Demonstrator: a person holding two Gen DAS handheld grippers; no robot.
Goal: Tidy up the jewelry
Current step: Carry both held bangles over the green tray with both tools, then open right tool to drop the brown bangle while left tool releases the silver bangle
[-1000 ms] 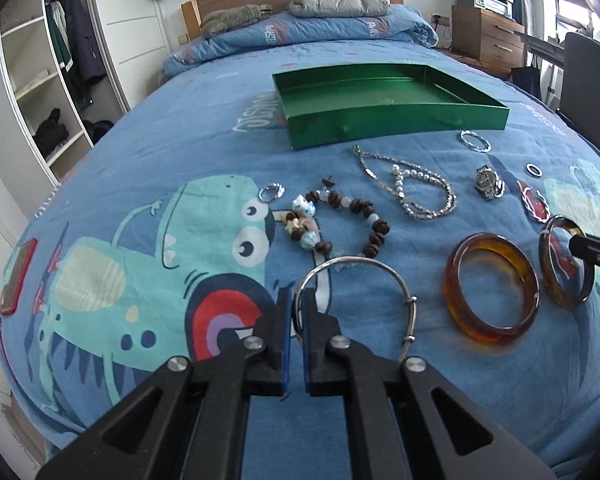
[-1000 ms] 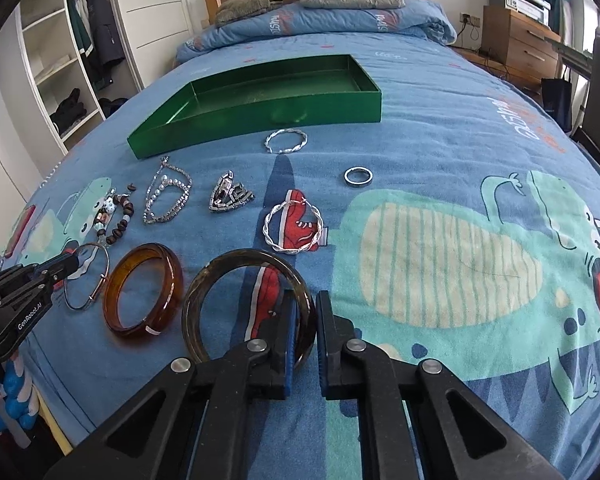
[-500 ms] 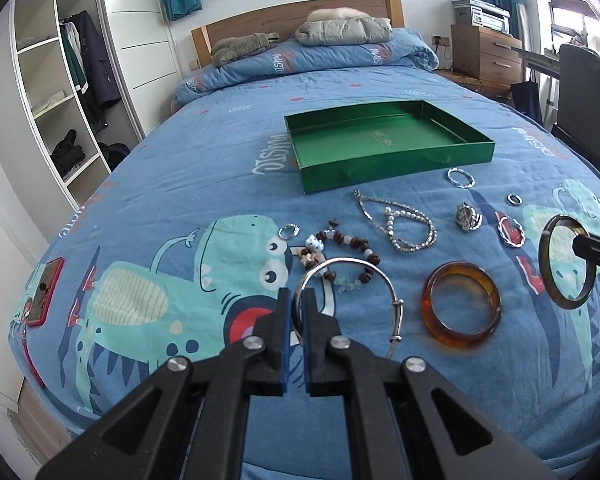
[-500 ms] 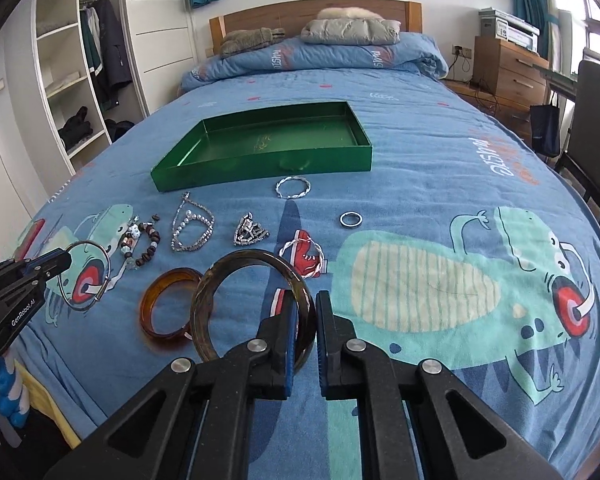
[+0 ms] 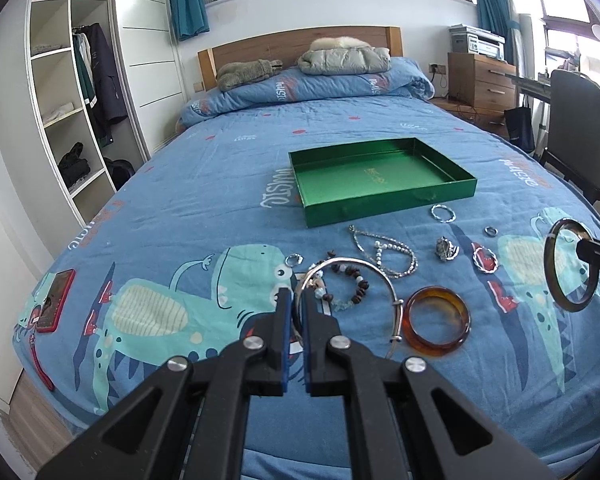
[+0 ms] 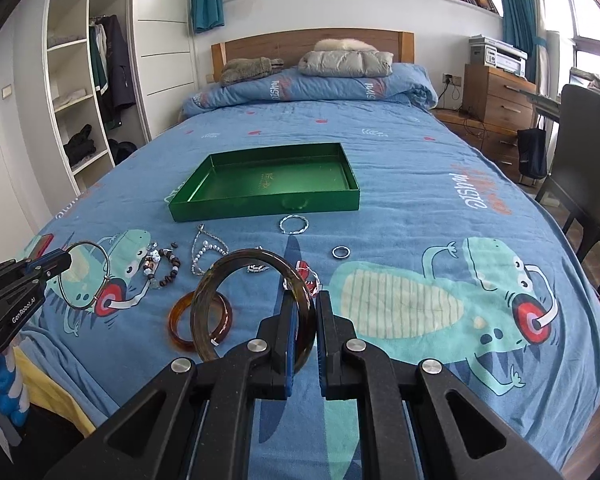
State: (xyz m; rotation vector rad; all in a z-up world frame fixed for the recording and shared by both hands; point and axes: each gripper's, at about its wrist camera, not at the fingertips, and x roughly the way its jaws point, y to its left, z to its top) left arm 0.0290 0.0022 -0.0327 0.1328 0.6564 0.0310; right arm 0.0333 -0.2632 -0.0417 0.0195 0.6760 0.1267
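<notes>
"GenRobot.AI" in white letters runs along the side of the left gripper [image 6: 66, 261], and the blue bedspread [image 5: 204, 208] carries upside-down lettering I can't quite spell out. There's a small gold mark on the floor of the green tray [image 5: 380, 172] too, too fine to read.

Both claws are up off the bed. The left gripper [image 5: 296, 300] is clamped shut on the thin silver bangle [image 5: 356, 264], pinching its rim at the near left, the hoop arching out ahead of the fingers. The right gripper [image 6: 303, 304] is closed on the dark bangle [image 6: 252, 264], its thick band squeezed between the blue pads, the ring standing up in front of the camera.

Down on the bedspread, the amber bangle [image 5: 436, 320] lies flat, just beside the silver one's clasp. The bead bracelet [image 5: 348, 284] shows through the silver hoop. Further along, a pearl necklace [image 5: 384, 250], a small silver charm [image 5: 446, 248], a twisted red-and-silver bangle [image 5: 485, 258], a little ring [image 5: 490, 231] and a twisted silver bangle [image 5: 443, 213], which sits nearest the tray's front wall. One more small ring [image 5: 294, 259] rests on the dinosaur print.

The tray sits beyond all that, mid-bed, nothing in it. A red phone [image 5: 56, 300] lies near the bed's left edge. Jackets rest by the headboard [image 5: 300, 46], and a chair [image 5: 576, 140] stands to the right.
</notes>
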